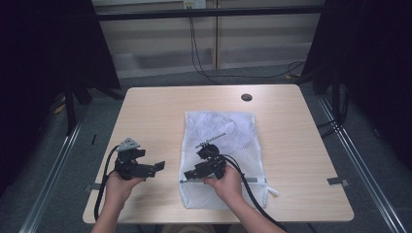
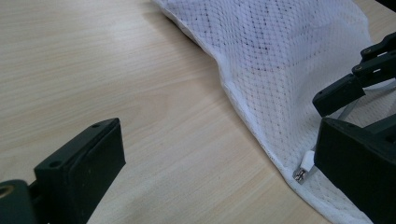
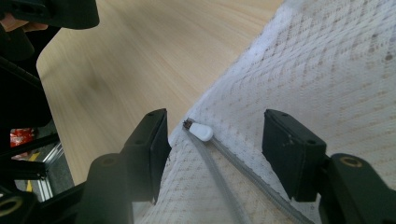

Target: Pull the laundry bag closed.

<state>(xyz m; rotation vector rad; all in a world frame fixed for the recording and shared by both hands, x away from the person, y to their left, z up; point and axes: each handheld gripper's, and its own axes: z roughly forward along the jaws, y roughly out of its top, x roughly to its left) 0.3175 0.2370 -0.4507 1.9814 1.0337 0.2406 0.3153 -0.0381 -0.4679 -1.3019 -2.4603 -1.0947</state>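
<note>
A white mesh laundry bag (image 1: 228,141) lies flat on the wooden table (image 1: 291,145), its zipper (image 1: 252,180) along the near end. My right gripper (image 1: 187,177) rests low at the bag's near left corner. In the right gripper view its jaws (image 3: 215,119) stand open on either side of the white zipper pull (image 3: 201,131) without touching it. My left gripper (image 1: 159,167) is open just left of the bag, pointing at that corner. The left gripper view has the pull (image 2: 306,163) by its right jaw and nothing between the jaws (image 2: 219,135).
A dark round grommet (image 1: 246,97) sits near the table's far edge. The right gripper's cable (image 1: 252,194) trails over the bag's near end toward the front edge. Grey tape tabs (image 1: 337,181) mark the table's sides. Bare wood lies left and right of the bag.
</note>
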